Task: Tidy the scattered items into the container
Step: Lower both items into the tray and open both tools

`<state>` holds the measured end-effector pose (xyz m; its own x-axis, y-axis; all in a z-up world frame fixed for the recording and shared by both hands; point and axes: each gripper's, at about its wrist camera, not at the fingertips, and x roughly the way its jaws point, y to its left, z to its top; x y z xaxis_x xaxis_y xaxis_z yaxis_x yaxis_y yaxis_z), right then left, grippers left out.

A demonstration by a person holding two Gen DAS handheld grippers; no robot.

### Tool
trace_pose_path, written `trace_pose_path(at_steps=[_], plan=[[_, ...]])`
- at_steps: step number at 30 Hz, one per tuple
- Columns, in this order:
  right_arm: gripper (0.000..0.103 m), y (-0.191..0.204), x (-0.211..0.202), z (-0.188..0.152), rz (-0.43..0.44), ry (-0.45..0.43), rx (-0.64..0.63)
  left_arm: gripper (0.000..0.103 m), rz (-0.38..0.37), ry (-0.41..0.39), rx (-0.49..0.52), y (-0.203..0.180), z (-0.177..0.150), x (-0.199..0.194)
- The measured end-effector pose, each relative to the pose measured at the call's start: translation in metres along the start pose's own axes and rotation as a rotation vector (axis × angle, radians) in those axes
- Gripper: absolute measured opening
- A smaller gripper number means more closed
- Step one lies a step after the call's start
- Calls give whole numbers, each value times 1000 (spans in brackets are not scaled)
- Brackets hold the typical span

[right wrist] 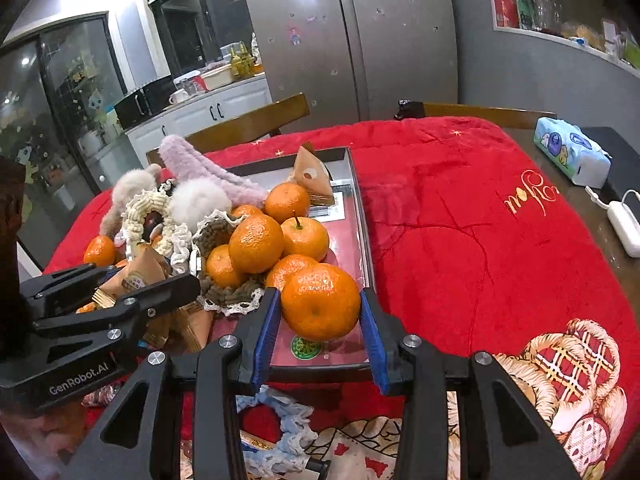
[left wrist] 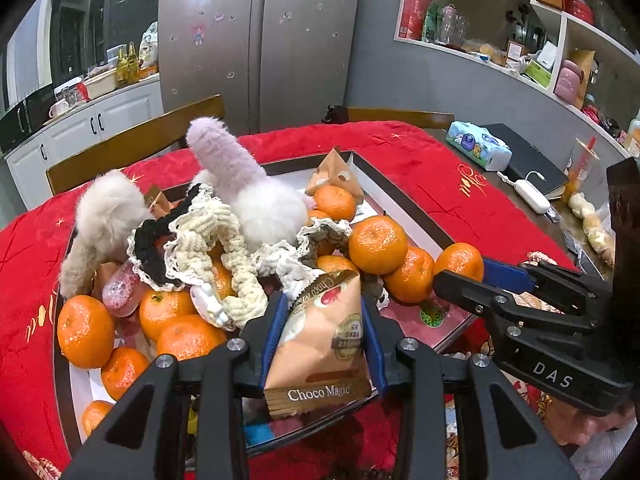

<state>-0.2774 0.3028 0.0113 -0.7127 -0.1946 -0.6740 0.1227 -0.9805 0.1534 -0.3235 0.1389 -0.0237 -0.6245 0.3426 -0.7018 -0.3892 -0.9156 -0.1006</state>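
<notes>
Left gripper (left wrist: 322,344) clamps a Choco Magic snack packet (left wrist: 320,354) over the tray's (right wrist: 358,216) near edge — right gripper (right wrist: 320,320) pinches a mandarin (right wrist: 320,302) above that heaped tray on the red cloth (right wrist: 460,240).

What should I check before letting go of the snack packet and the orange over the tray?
1. Left gripper gripping the snack packet: ok, the blue pads press its sides.
2. Right gripper gripping the orange: ok, it sits between both pads.
3. Packet above the tray: ok, its top is over the pile; the lower end overhangs the near rim.
4. Orange above the tray: ok, the red tray floor shows under it.
5. Free spot to drop the orange: ok, bare floor lies right of the pile.
6. Items left outside: not ok, a blue scrunchie lies on the cloth before the tray.
</notes>
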Motion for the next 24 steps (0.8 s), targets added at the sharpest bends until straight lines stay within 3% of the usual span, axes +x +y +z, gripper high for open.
trace_pose_path(at_steps=[9,13,17,20,24], plan=[[43,5,-1,-4,-6,-20,-29,38,6,0,-7,0,-1,1],[60,12,-3,-7,17,-31,-60,42,16,16,-13,1,-1,2],[69,13,-9,-6,31,-61,-67,57,33,24,-34,5,1,3],[86,3,-16,-4,79,-100,4,66,1,19,-64,9,2,0],[98,-11,-28,-4,133,-158,92,96,5,-12,-56,8,4,-8]])
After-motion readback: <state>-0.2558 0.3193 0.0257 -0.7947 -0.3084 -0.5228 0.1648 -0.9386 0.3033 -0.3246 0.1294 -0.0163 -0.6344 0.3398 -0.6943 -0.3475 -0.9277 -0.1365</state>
